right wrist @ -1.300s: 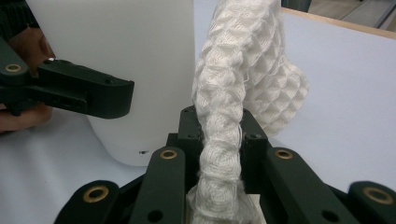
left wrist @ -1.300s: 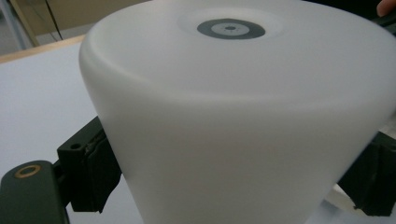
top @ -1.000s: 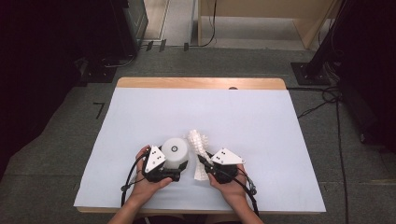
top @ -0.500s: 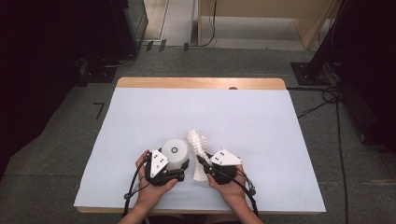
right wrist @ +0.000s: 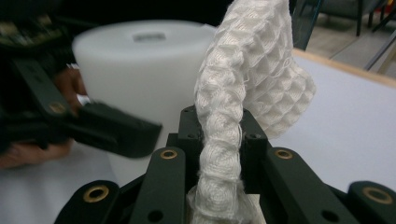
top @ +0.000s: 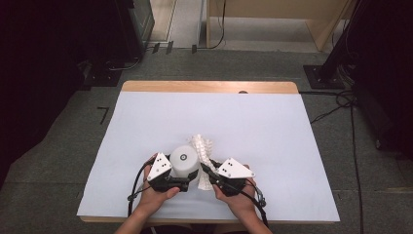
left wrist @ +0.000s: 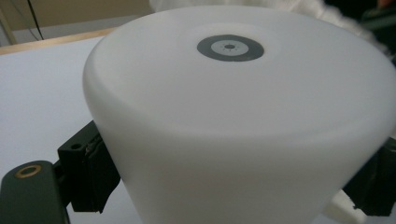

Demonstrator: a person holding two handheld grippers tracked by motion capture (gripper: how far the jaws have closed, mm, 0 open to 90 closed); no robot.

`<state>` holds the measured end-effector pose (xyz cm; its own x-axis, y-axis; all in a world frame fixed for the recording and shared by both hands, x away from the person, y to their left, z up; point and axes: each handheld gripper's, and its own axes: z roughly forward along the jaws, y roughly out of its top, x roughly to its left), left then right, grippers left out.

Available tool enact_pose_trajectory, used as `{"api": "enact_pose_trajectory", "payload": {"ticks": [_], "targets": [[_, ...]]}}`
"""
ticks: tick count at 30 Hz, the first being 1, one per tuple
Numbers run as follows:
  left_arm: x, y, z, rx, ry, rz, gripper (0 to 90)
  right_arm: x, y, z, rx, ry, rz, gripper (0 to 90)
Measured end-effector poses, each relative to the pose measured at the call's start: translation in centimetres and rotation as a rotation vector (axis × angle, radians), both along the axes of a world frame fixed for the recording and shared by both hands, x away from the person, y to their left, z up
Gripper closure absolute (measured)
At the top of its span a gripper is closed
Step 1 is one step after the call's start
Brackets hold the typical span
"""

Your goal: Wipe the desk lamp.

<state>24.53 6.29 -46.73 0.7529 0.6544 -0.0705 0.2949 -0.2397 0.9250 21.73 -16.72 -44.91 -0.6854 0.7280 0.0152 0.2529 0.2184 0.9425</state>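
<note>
A white upturned cup with a grey ring mark on its top stands near the front edge of the table. My left gripper is shut on the cup, one black pad pressing each side. Just right of it, a white waffle-weave cloth rises in a twisted bundle. My right gripper is shut on the cloth, which is pinched between the jaws and stands up above them. In the right gripper view the cup and the left gripper sit close behind the cloth.
A pale blue sheet covers the wooden table, with open surface behind and to both sides of the hands. Dark equipment and cables lie on the floor around the table.
The left hand and cup have shifted slightly toward the near edge. Both grips are unchanged.
</note>
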Motion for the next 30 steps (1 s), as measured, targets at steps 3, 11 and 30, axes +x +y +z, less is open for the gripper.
{"api": "enact_pose_trajectory", "payload": {"ticks": [3, 11, 30], "targets": [[0.2, 0.1, 0.2, -0.007, -0.009, 0.008, 8.7, -0.3, 0.0, 0.5, 0.013, -0.022, 0.002, 76.6], [0.6, 1.4, 1.0, -0.067, -0.016, 0.045, 8.8, 0.2, 1.3, -2.0, -0.064, 0.051, 0.027, 76.5], [0.5, 0.5, -0.9, 0.045, -0.074, 0.060, 6.9, 1.7, -0.9, -2.5, -0.027, 0.106, -0.069, 76.4]]}}
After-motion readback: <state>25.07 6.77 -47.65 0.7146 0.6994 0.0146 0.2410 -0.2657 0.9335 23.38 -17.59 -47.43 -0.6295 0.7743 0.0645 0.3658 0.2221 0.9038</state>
